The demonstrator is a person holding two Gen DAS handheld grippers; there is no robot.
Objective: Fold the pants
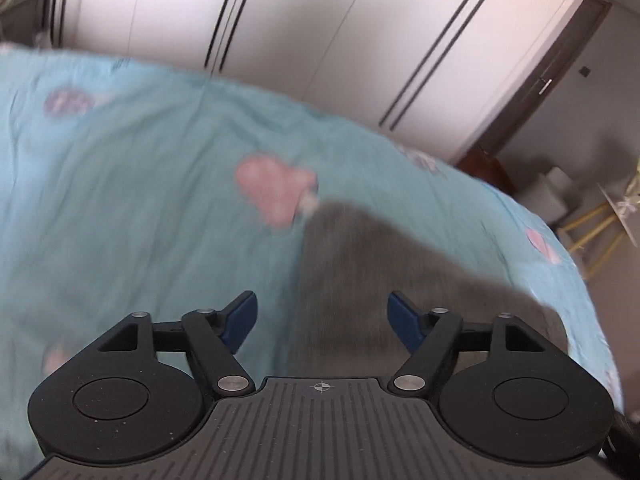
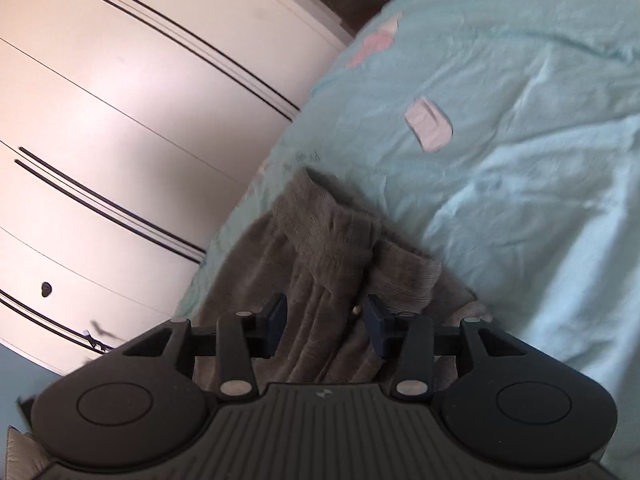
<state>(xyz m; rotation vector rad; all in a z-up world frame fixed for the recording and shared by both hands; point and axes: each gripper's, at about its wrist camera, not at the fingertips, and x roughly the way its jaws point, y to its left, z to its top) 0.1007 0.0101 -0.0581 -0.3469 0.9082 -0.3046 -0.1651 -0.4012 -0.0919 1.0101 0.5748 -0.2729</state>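
The soft grey knitted pants (image 2: 328, 240) show a fine ribbed texture, darker in the folds. The light turquoise cotton bed cover (image 1: 140, 180) carries scattered pink heart-like patches, one at 12 o'clock of the pants, and a pale pink-grey patch in the right wrist view. The glossy white wardrobe doors (image 2: 120, 100) bear paired thin black stripes. The left claw (image 1: 322, 322) is matte black with blue pads (image 1: 242, 320); the right claw (image 2: 326, 326) is the same.
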